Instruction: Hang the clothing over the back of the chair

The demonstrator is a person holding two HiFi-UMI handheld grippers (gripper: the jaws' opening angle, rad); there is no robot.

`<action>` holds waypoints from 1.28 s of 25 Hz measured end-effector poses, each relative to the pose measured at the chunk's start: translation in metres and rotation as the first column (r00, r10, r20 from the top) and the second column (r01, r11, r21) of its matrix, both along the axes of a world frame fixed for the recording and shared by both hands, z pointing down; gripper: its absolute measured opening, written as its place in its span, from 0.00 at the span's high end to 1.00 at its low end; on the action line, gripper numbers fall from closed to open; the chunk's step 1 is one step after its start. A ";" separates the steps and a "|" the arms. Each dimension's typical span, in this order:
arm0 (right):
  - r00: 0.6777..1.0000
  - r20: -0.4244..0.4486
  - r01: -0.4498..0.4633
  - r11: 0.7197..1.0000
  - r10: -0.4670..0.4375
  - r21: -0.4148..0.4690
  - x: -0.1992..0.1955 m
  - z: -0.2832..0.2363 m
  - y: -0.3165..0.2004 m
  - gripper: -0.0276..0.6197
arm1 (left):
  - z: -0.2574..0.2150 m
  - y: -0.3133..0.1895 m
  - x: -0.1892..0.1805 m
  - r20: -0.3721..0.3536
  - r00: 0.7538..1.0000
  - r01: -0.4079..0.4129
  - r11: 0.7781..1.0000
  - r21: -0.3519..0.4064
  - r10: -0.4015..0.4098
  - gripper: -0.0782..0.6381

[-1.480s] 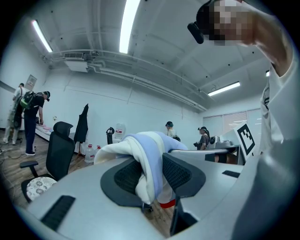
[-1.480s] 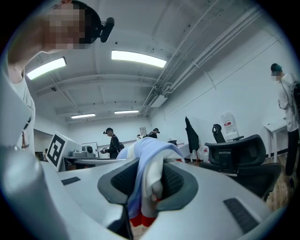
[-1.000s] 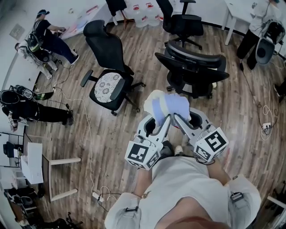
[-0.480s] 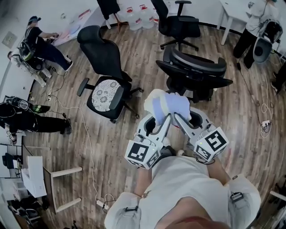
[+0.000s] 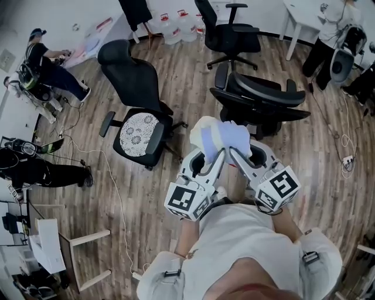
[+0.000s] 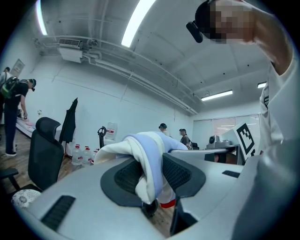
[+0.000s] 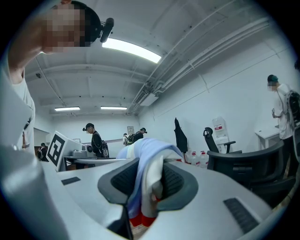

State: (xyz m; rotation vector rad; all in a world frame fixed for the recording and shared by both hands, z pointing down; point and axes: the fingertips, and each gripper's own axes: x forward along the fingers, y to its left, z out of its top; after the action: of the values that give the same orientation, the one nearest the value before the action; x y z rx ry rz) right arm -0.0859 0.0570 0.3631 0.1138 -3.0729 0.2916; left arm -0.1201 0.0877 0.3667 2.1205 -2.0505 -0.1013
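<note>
A bunched garment (image 5: pixel 221 137), cream and pale blue with a bit of red, is carried in front of the person, over the wooden floor. My left gripper (image 5: pixel 206 157) is shut on its left part, the cloth (image 6: pixel 149 165) squeezed between the dark pads. My right gripper (image 5: pixel 237 156) is shut on its right part, where the cloth (image 7: pixel 146 180) hangs between the pads. Just beyond the bundle stands a black office chair (image 5: pixel 261 99), its backrest top facing me. Another black chair (image 5: pixel 138 111) with a patterned seat cushion stands to the left.
A third black chair (image 5: pixel 229 33) stands farther back, with water bottles (image 5: pixel 174 24) by the wall. People work at the left wall (image 5: pixel 50 64) and the far right (image 5: pixel 328 32). A cable (image 5: pixel 115 176) runs across the floor on the left. A white table (image 5: pixel 296 14) stands back right.
The whole scene has slid down and closer in the head view: the person has walked toward the chairs. Both grippers keep the same hold on the garment.
</note>
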 end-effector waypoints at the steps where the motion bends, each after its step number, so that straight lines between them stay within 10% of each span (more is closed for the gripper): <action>1: 1.000 -0.001 -0.004 1.000 0.004 0.002 -0.005 0.001 -0.001 0.78 | 0.001 -0.001 -0.005 0.000 1.000 -0.005 1.000 0.001 0.005 0.68; 32: 0.999 -0.015 0.052 0.999 -0.052 0.008 -0.088 0.010 -0.115 0.78 | 0.012 -0.116 -0.088 -0.017 0.999 0.044 0.998 -0.036 -0.045 0.68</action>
State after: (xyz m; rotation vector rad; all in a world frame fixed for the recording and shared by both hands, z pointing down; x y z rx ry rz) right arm -0.1744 -0.0576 0.3734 0.0361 -3.0573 0.2735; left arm -0.2084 -0.0279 0.3787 2.0457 -2.0742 -0.0888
